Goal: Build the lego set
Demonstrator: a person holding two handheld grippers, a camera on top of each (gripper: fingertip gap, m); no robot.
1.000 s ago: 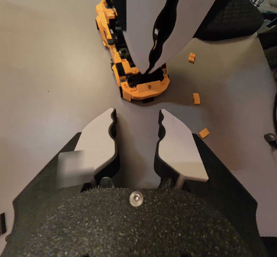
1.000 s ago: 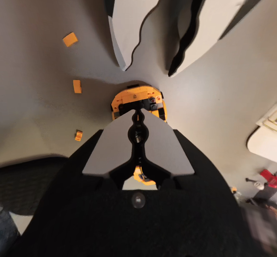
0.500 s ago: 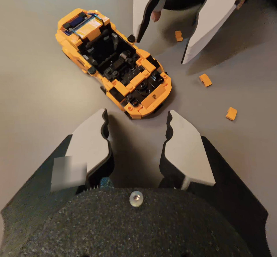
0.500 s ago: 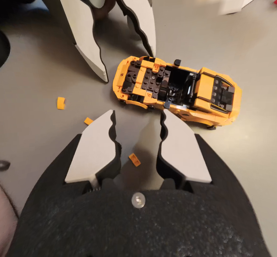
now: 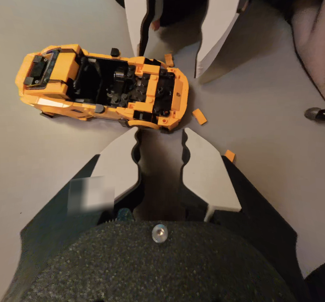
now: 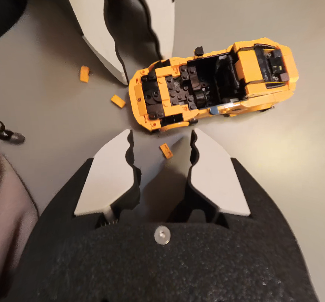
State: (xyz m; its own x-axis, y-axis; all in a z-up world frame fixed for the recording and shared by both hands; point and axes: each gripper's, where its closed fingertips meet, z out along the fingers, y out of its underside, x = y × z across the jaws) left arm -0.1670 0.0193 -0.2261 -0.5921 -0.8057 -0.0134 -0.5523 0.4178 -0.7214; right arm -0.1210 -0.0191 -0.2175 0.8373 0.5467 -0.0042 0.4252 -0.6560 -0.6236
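Observation:
An orange lego car (image 5: pixel 102 89) with an open black studded interior lies crosswise on the grey table (image 5: pixel 52 152). It also shows in the right wrist view (image 6: pixel 219 85). My left gripper (image 5: pixel 160 131) is open and empty, with its tips just short of the car's front side. My right gripper (image 6: pixel 161 131) is open and empty on the opposite side of the car's nose. A small orange piece (image 6: pixel 166 151) lies on the table between its fingers. Two more orange pieces (image 6: pixel 118 101) (image 6: pixel 84 73) lie by the nose. Each gripper shows at the top of the other's view.
A small dark object (image 5: pixel 314 115) lies at the table's right side in the left wrist view, and at the left (image 6: pixel 12 136) in the right wrist view. A person's sleeve (image 5: pixel 307 47) is at the upper right. Left tips to right tips: about 7 centimetres.
My right gripper was shut over the car's hood a second ago; it has opened and drawn back. The car has turned from end-on to crosswise. Both grippers now face its nose.

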